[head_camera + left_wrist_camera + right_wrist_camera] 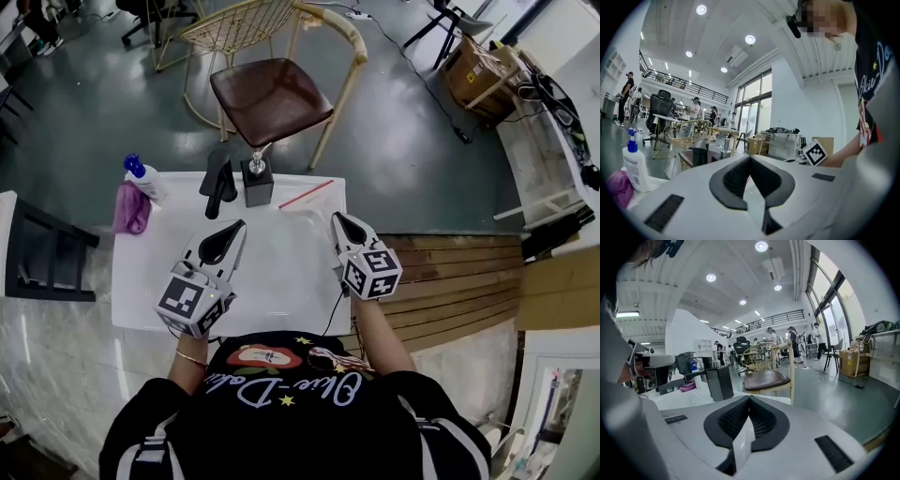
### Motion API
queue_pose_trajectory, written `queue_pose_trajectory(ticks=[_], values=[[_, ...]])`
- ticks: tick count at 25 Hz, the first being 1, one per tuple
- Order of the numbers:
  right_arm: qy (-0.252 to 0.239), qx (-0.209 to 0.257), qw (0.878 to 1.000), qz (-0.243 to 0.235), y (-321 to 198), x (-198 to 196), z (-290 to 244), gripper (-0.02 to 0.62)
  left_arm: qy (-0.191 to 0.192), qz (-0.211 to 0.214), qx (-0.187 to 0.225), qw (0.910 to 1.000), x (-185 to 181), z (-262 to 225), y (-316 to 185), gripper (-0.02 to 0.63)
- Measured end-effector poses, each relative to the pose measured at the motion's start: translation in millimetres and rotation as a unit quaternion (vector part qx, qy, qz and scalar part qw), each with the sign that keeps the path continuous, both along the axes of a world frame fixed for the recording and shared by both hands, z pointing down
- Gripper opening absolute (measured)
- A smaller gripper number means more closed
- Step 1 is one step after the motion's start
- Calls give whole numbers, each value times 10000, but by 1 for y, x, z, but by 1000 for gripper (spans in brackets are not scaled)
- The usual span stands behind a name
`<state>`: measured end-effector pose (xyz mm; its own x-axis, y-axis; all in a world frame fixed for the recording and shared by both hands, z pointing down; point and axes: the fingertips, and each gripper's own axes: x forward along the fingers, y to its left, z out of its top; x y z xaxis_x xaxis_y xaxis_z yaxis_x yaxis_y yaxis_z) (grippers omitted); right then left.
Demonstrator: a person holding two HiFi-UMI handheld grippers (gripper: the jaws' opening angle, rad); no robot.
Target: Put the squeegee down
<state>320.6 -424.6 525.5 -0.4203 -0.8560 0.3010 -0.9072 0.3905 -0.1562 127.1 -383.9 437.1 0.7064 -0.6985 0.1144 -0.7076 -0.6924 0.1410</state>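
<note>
I stand at a white counter (281, 291). My left gripper (235, 226) hovers over its near left part and my right gripper (338, 218) over its right edge. Both have their jaws closed together, and nothing is between them.

The squeegee (218, 183) lies on the counter at the far edge, apart from both grippers. Just to its right stands a black box (256, 183) with a small metal piece on top. A thin red stick (306, 194) lies slanted at the far right corner. At the far left corner there is a spray bottle (142, 178) with a blue top, and a purple cloth (131, 208) is beside it.

Behind the counter is a chair (272, 94) with a brown seat and a light frame, on a grey-green shiny floor (403, 150). A cardboard box (473, 70) stands further to the right. Wooden planks (450, 281) lie to the right of the counter. The room is a big hall with round ceiling lamps, tall windows and some people far away.
</note>
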Motion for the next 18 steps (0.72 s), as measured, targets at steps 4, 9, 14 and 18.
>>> queue_pose_trajectory(ticks=[4, 9, 14, 18], values=[[-511, 243, 9984, 44, 6, 2, -18, 18, 13, 4, 1, 10000, 4, 0, 3, 6], [-796, 519, 9954, -115, 17, 0, -42, 17, -48, 25, 11, 10000, 9, -1, 11, 6], [-915, 608, 9932, -373, 28, -3, -58, 17, -182, -3, 88, 9998, 12, -7, 20, 5], [-1048, 624, 9908, -592, 38, -9, -71, 17, -132, -117, 53, 9998, 14, -6, 28, 6]])
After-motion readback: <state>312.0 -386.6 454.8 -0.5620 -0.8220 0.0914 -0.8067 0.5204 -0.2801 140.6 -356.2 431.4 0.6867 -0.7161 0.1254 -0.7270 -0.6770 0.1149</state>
